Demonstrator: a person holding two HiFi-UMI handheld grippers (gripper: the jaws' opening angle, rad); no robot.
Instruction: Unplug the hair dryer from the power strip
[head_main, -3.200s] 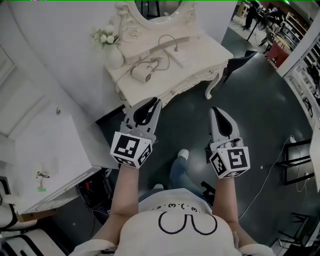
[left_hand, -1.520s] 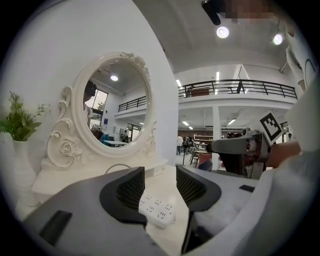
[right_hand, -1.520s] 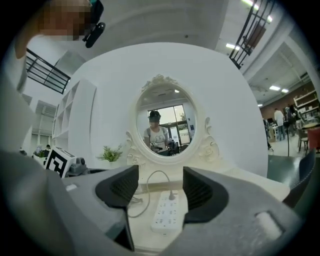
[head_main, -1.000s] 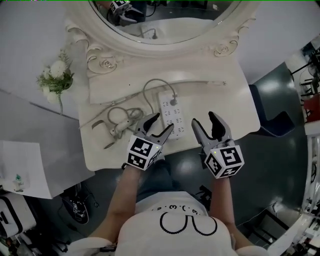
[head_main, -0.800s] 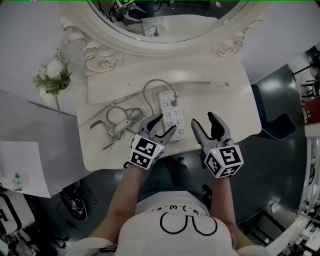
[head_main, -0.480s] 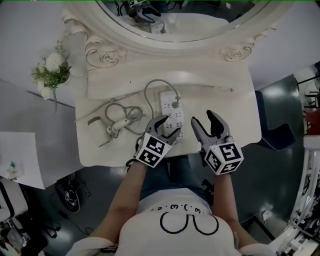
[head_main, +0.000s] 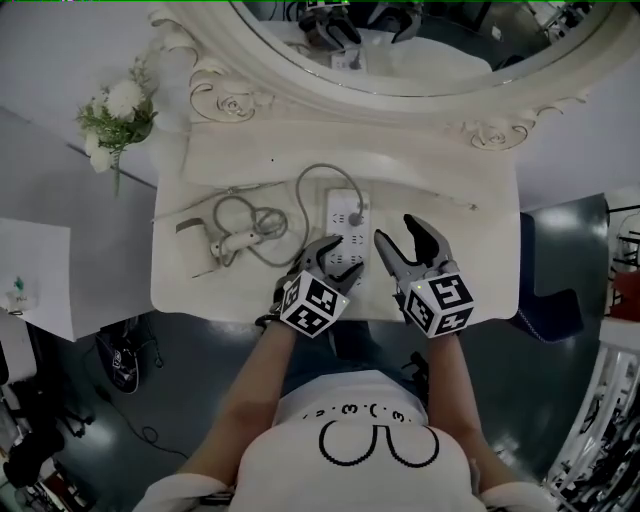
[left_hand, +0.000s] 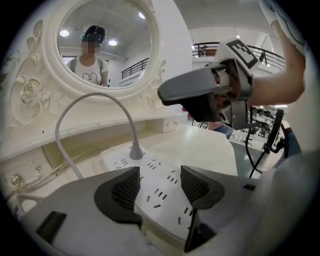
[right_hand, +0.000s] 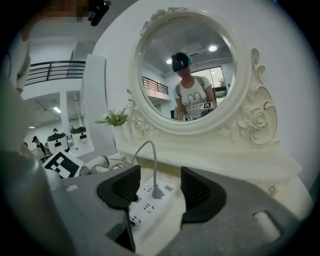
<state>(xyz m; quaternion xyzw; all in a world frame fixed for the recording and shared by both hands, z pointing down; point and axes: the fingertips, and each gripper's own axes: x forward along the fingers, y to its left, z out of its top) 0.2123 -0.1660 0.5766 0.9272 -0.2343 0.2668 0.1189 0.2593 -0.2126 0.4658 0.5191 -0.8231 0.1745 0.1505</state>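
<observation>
A white power strip (head_main: 345, 215) lies on the dressing table (head_main: 480, 270) with a grey plug (head_main: 354, 218) in it. The plug's cable (head_main: 318, 172) loops left to the hair dryer (head_main: 215, 243) lying on its side. My left gripper (head_main: 335, 257) is open low over the strip's near end; in the left gripper view the strip (left_hand: 160, 187) runs between its pads (left_hand: 125, 187) without being pressed, the plug (left_hand: 136, 151) beyond. My right gripper (head_main: 398, 230) is open just right of the strip, aimed at the plug (right_hand: 156, 192), nothing between its jaws.
A carved oval mirror (head_main: 420, 50) rises behind a raised back ledge (head_main: 300, 150). A vase of white flowers (head_main: 118, 110) stands at the far left. The table's front edge (head_main: 230, 312) runs just under my wrists, with dark floor (head_main: 120, 420) below.
Both grippers have come down and forward onto the table. The left one has slid over the strip's near end, and the right has closed in beside the strip.
</observation>
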